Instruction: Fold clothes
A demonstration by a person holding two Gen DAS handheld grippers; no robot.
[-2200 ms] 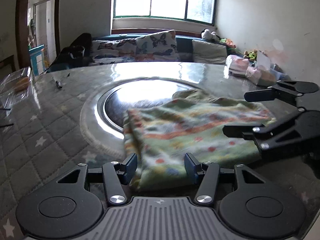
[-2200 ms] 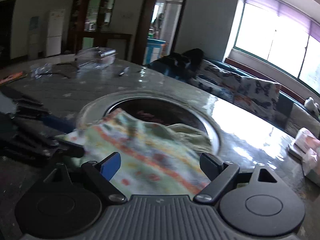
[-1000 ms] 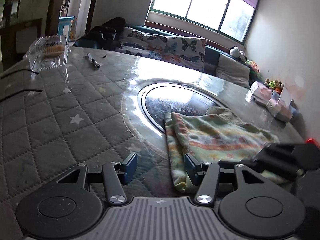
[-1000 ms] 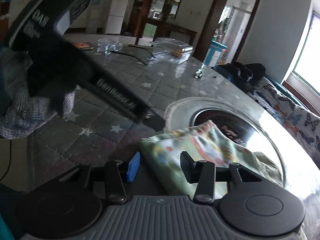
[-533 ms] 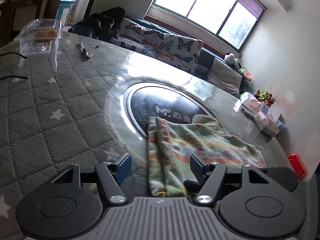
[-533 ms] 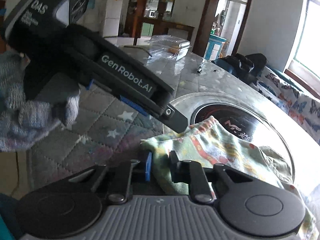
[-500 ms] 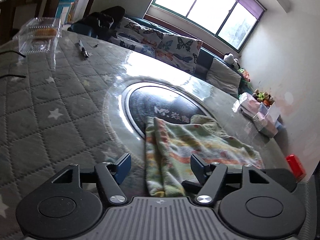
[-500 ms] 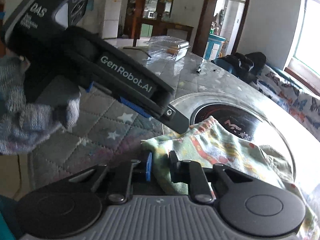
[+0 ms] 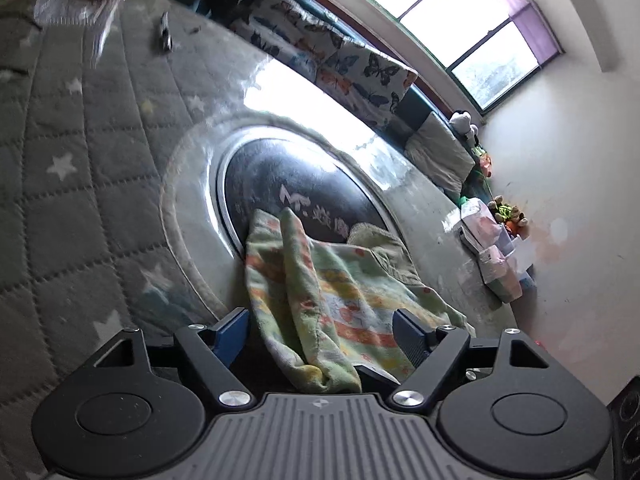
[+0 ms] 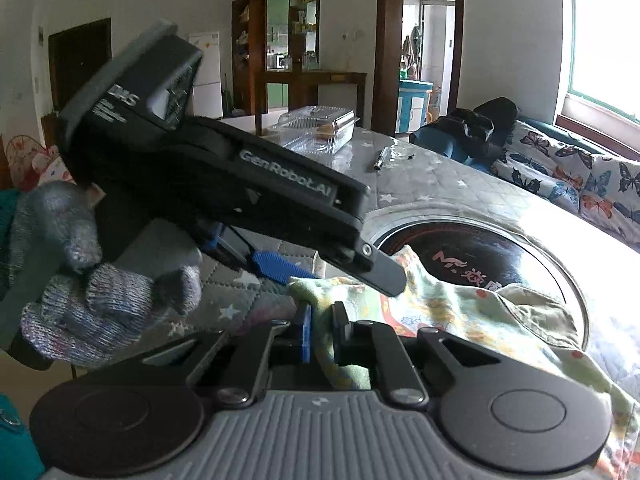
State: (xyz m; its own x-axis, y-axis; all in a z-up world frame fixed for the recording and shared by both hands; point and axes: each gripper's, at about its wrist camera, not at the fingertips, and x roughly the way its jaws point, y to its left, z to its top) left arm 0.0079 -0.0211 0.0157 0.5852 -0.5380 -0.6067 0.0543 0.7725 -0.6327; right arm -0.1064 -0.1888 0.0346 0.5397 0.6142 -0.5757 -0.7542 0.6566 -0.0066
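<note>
Across the whole lower field of both views lies your quilted grey table cover (image 9: 72,184) with its white stars, and set into it a round black glass disc (image 9: 288,184) ringed in metal. From the left wrist camera you see the sofa with butterfly cushions (image 9: 352,64) at 1 o'clock under a bright window (image 9: 452,20), and a cluster of packets and small toys (image 9: 496,236) at 3 o'clock by the wall. The patterned green cloth (image 9: 328,300) lies half on the disc and half on the table's near side, bunched into a ridge that runs toward you at 6 o'clock. Your left gripper (image 9: 322,334) has its jaws spread wide, one on each side of that ridge, not touching it. Only the right wrist camera shows your gloved left hand (image 10: 92,280) at 9 o'clock around the left tool's body, which crosses the frame and hides much of the table behind it. Your right gripper (image 10: 322,326) has its jaws pinching the near corner of the cloth. Open table lies at 10 o'clock in the left view. A clear plastic box (image 10: 318,128) sits at 12 o'clock, a pen (image 10: 379,159) just beside it.
</note>
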